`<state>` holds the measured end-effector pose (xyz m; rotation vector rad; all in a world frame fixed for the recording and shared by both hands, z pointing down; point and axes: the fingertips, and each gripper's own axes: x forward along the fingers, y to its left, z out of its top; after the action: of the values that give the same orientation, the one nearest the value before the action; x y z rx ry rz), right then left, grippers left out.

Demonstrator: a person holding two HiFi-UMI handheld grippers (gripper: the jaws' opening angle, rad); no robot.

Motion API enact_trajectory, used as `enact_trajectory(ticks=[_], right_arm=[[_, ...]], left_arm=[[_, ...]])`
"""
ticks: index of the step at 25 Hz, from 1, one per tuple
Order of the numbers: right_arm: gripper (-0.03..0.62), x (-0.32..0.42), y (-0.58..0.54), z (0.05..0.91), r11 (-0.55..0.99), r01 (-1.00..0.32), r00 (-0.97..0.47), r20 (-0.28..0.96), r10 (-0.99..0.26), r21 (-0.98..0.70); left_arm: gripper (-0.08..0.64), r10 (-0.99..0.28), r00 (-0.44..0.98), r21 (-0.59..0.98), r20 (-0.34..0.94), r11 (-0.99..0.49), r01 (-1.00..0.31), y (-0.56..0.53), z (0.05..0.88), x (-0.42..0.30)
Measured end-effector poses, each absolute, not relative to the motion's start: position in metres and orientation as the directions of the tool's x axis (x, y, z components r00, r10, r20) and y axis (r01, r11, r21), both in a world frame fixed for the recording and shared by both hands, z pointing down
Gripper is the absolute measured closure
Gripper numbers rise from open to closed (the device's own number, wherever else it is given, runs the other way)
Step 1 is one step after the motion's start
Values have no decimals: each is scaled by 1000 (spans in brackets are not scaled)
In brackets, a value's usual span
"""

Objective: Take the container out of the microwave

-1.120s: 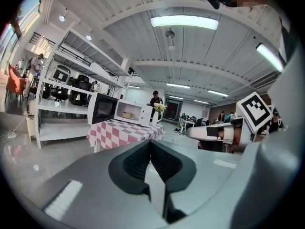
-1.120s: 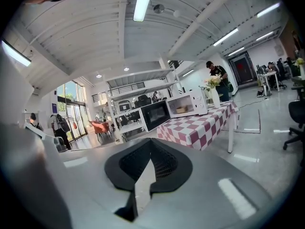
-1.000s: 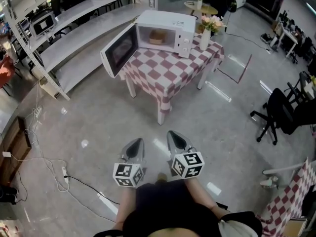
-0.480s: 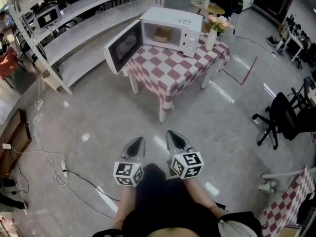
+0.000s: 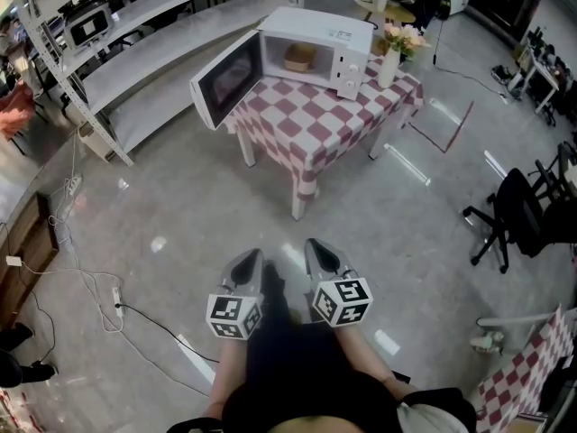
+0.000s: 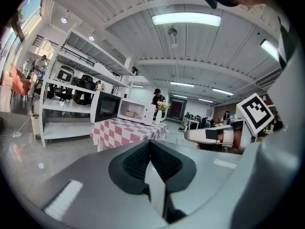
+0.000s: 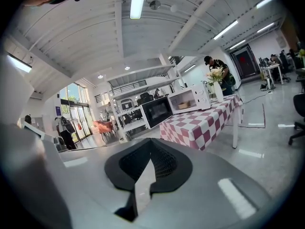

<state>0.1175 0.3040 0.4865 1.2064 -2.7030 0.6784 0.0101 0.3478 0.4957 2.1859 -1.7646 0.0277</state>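
left hand-held gripper [image 5: 253, 258] and right hand-held gripper [image 5: 313, 244]: jaws closed together, nothing between them. microwave [image 5: 341, 41] on checked tabletop [image 5: 311, 126], well apart, door open, container [image 5: 299, 58] inside.

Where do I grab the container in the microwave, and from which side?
Take the container by its near wall, probably, coming level into the open microwave. It sits inside the cavity; the door is swung out left, so keep right of it.

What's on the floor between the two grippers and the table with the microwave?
Nothing. In the head view only bare grey floor lies between the left gripper, the right gripper and the checkered table that holds the microwave.
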Motion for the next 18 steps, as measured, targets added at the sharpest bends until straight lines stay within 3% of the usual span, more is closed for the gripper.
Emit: enact_trajectory(ticks=[18], right_arm=[[592, 108, 276, 493, 566, -745, -662, 293, -689, -352]], left_arm=[[551, -947, 234, 248, 221, -177, -952, 313, 499, -5]])
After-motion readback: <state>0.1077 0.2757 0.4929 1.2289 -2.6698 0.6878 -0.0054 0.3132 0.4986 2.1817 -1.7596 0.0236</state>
